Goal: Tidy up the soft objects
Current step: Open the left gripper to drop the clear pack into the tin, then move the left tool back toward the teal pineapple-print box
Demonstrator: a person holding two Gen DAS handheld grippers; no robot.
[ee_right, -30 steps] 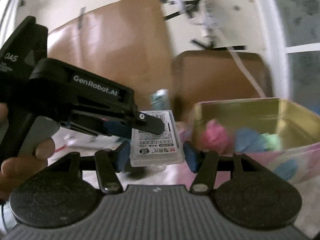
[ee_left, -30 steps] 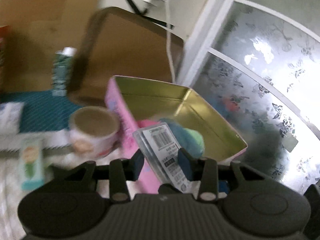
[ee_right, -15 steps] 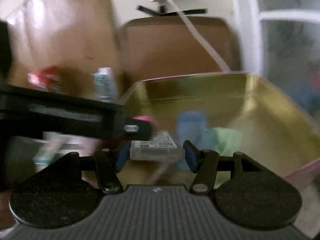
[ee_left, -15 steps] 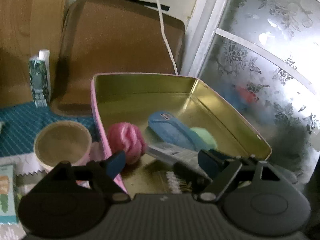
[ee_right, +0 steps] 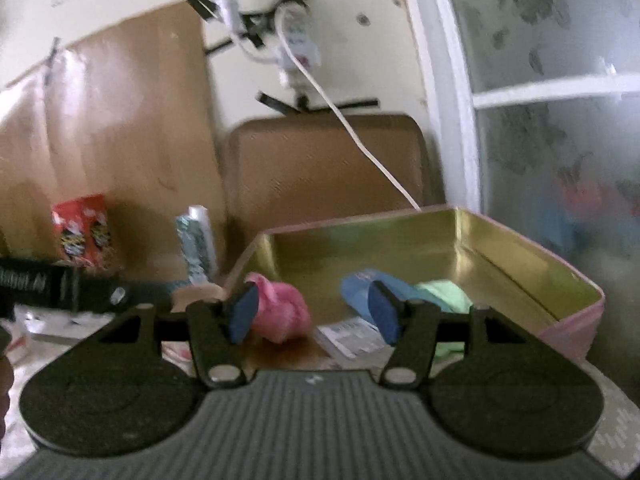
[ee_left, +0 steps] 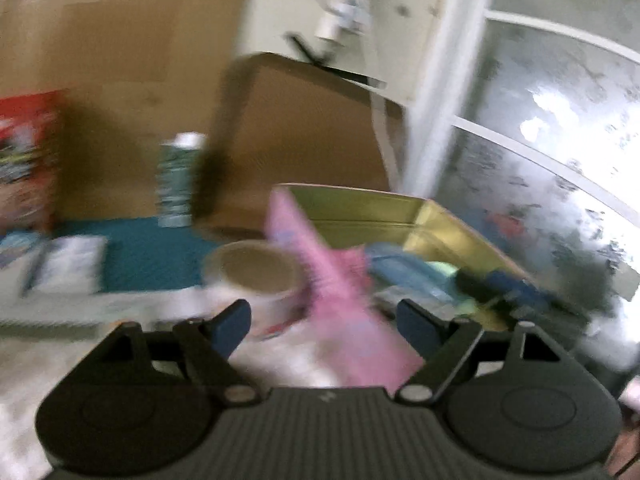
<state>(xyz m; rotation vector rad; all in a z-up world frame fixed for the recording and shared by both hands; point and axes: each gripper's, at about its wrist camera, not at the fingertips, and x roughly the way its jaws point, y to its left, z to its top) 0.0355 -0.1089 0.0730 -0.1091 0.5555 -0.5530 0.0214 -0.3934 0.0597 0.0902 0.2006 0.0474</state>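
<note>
in the pink tin (ee_right: 576, 320) lay the pink ball (ee_right: 280, 314) and the packet (ee_right: 352, 336); both the left hand-held gripper (ee_left: 324, 326) and the right hand-held gripper (ee_right: 316, 314) were spread and empty, so a low pass might knock the tin's wall.

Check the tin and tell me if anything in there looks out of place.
One thing does: a flat clear packet with a barcode label lies on the floor of the gold-lined tin, among the pink soft item, the blue one and the green one. It looks stiff, not soft.

The clear packet (ee_right: 352, 336) left both hand-held grippers for the tin (ee_right: 520, 248).
</note>
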